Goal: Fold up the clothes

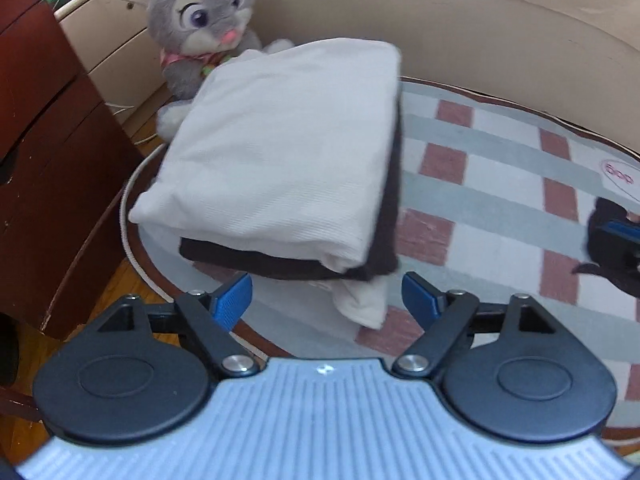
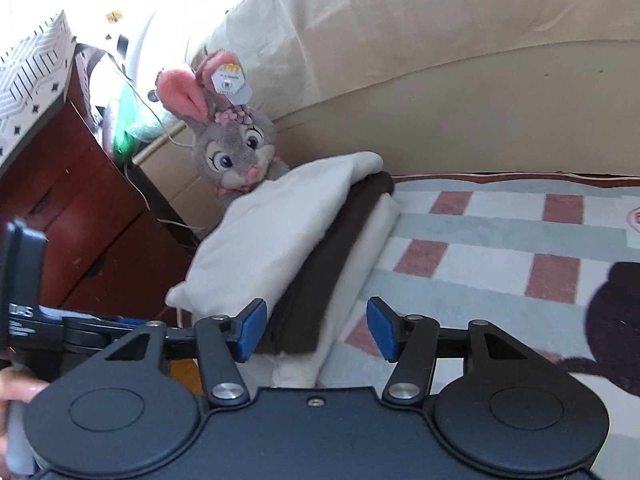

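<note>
A stack of folded clothes lies at the left edge of the checked bed cover [image 1: 480, 184]: a white garment [image 1: 280, 152] on top, a dark brown one [image 1: 280, 264] under it, and another white piece [image 1: 360, 304] at the bottom. The stack also shows in the right wrist view, with the white top layer [image 2: 272, 236] over the brown layer [image 2: 320, 272]. My left gripper [image 1: 326, 300] is open, just in front of the stack's near edge. My right gripper [image 2: 316, 330] is open, its fingers on either side of the stack's near corner, holding nothing.
A grey plush rabbit [image 1: 204, 12] sits behind the stack against the beige headboard [image 1: 480, 32]. A red-brown wooden cabinet [image 1: 48, 160] stands left of the bed. A dark garment [image 2: 616, 320] lies on the cover at the right.
</note>
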The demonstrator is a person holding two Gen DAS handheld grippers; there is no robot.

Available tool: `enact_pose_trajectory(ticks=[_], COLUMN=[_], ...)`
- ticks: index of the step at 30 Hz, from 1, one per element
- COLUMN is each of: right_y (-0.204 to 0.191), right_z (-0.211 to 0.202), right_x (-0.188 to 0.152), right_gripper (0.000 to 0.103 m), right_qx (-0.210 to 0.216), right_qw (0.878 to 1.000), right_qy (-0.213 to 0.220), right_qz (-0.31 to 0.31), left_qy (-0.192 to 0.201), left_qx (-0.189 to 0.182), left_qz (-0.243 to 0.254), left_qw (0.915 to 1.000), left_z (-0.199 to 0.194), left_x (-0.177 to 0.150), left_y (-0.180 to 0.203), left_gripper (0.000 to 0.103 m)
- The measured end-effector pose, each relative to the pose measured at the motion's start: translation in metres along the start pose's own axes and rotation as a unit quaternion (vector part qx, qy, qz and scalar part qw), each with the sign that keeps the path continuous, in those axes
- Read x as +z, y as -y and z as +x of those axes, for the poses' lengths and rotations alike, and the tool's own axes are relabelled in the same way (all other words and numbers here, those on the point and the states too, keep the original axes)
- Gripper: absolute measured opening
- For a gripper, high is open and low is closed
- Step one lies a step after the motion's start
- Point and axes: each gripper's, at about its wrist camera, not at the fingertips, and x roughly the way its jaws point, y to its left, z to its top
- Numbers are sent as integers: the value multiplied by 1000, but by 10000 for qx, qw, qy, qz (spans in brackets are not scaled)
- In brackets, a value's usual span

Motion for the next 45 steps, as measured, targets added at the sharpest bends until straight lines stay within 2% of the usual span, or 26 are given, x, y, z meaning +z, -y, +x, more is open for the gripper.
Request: enact_pose_trajectory(ticks=[5,7,10,13,21,45], right_y=[-9,-10,-16,-23,-27,-22], right_z=[-11,-18,-28,-30,-31,-29], right_x=[-5,-8,-12,-13,-13,-16], right_gripper=[63,63,63,63,65,66], right_qx=[-277,-148,-111,-355,-573,-527], right_qw=[9988,9981,9983,9983,9967,9960], right_qy=[-301,-398,-400,-418,-574,-677], right_qz=[258,449,398,175,52,257], left_qy=[-138,-93,-56,-174,-177,-234], left_qx=[-322,-395,-242,-227,-257,-20], left_qz=[159,368,658,667,650,657], left_qw=[9993,9985,9975,9974,9974,9976], left_z=[-15,-21,-25,-27,-33,-29], left_x=[-6,-10,-17,-20,-23,-21], left_y=[22,32,43,45,49,49], left_gripper=[89,94,95,95,95,95])
